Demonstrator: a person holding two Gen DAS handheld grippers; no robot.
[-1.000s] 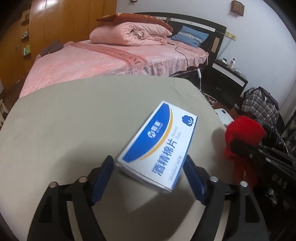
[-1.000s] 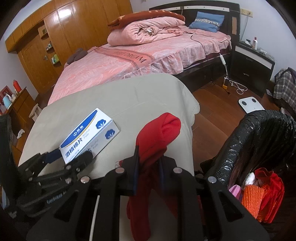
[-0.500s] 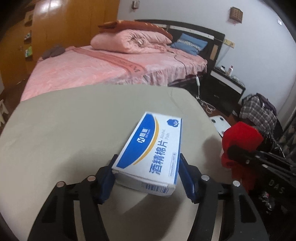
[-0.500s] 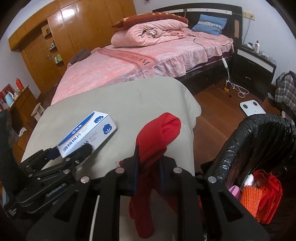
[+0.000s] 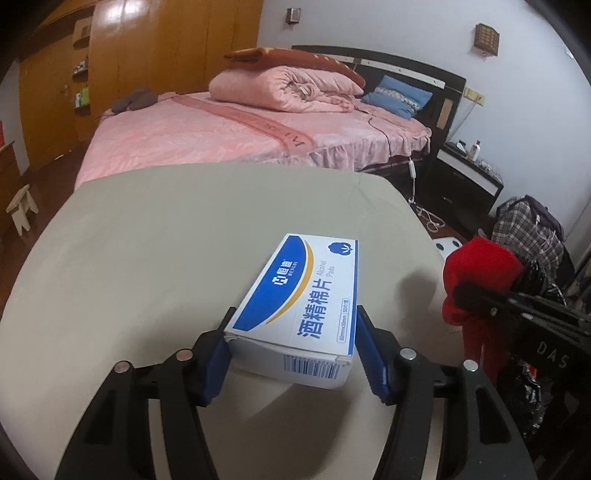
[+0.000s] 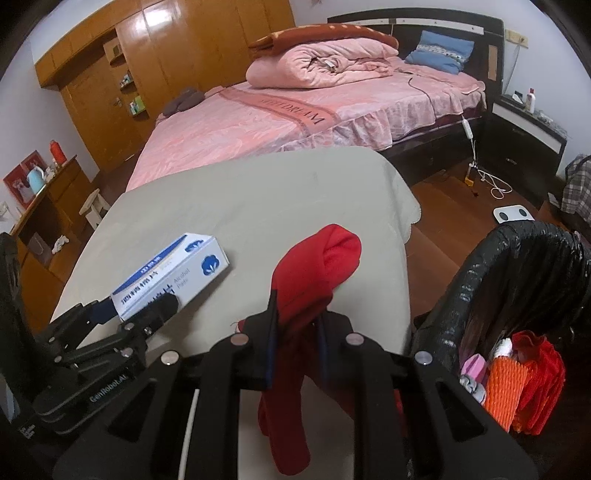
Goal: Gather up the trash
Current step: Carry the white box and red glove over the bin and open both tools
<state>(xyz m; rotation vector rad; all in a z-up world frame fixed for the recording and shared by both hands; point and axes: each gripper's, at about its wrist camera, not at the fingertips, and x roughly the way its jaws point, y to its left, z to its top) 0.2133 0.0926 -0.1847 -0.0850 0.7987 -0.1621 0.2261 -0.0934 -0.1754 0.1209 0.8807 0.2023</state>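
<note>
Left hand-held gripper (image 5: 291,354) clamps blue-and-white alcohol pads box (image 5: 301,306) by near end, above beige worktop (image 5: 155,258); right hand-held gripper (image 5: 476,295) at right edge pinches red cloth (image 5: 476,266); pink bed (image 5: 229,136) behind.

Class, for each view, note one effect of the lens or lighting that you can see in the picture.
Left wrist view: the box casts a dark shadow on the table; fisheye darkens the corners. Right wrist view: glare shines on the wardrobe doors; the table edge bows; the red cloth stays sharp.
</note>
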